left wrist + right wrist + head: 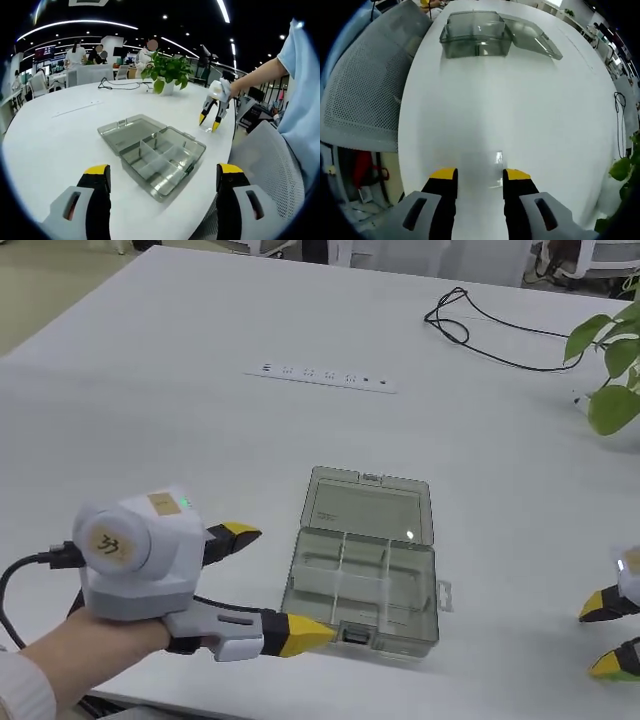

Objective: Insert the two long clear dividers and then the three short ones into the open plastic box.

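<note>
The clear grey plastic box [362, 585] lies open near the table's front edge, its lid [368, 505] flat behind it. Clear dividers stand inside and split it into several compartments [155, 157]. My left gripper [280, 583] is open just left of the box, its jaws pointing at the box front [163, 172]. My right gripper [610, 635] is open well to the right of the box [476, 37]. A small clear divider piece [495, 170] lies flat on the table between the right gripper's [480, 175] fingertips; I cannot tell whether they touch it.
A white power strip [320, 378] lies behind the box, with a black cable [470, 325] and a potted plant [610, 370] at the back right. A grey mesh chair [365, 90] stands at the table's edge. People [75, 52] are in the far background.
</note>
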The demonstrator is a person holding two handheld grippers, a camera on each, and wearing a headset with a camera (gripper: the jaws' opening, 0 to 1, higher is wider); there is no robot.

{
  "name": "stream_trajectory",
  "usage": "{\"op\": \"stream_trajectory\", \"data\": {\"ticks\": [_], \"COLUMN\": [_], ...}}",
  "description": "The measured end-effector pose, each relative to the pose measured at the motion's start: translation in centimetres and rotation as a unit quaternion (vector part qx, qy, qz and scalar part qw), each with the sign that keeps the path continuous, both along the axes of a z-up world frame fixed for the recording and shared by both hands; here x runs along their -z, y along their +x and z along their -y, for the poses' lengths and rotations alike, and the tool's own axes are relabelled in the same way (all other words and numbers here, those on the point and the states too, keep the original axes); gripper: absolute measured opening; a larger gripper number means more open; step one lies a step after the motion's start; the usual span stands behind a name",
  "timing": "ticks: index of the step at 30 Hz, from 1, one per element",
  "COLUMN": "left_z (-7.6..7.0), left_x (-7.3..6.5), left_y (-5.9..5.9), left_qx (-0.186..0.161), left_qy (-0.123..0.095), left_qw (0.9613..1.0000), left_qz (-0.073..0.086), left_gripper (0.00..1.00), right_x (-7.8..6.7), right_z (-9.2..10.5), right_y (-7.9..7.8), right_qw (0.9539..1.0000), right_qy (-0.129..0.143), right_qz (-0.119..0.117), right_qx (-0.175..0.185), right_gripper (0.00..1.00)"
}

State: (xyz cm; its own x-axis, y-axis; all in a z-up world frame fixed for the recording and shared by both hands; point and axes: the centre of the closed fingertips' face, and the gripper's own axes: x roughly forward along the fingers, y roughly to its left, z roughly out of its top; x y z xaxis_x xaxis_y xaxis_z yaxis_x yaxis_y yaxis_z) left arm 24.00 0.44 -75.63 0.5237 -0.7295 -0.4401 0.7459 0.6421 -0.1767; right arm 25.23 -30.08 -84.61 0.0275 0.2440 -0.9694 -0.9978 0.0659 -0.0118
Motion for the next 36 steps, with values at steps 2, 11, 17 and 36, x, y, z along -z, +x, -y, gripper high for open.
{"op": "stream_trajectory", "data": {"ticks": [2,11,17,36], "left_z": [0.1,0.0,0.3,2.4], "left_x": [-0.1,-0.4,-0.6,-1.4], "left_y": [0.0,0.2,0.5,1.3], "left_qx": [0.0,-0.002,-0.005,-0.043], "left_qy": [-0.002,-0.009,-0.023,-0.136], "left_qw": [1.0,1.0,0.9997,0.9858], "left_qz": [0.0,0.001,-0.007,-0.089], "left_gripper": [0.89,0.88,0.87,0.8], "right_x": [0.0,-0.1,-0.2,-5.7], "right_z": [0.1,0.2,0.2,-7.8], "right_y": [0.0,0.1,0.1,1.3], "right_qw": [1.0,0.9996,0.9992,0.9874], "right_qy": [-0.001,-0.008,-0.006,0.106], "right_qz": [0.002,0.009,0.02,0.118], "right_qx": [0.001,0.026,0.035,-0.006], "right_gripper": [0.33,0.32,0.32,0.32]}}
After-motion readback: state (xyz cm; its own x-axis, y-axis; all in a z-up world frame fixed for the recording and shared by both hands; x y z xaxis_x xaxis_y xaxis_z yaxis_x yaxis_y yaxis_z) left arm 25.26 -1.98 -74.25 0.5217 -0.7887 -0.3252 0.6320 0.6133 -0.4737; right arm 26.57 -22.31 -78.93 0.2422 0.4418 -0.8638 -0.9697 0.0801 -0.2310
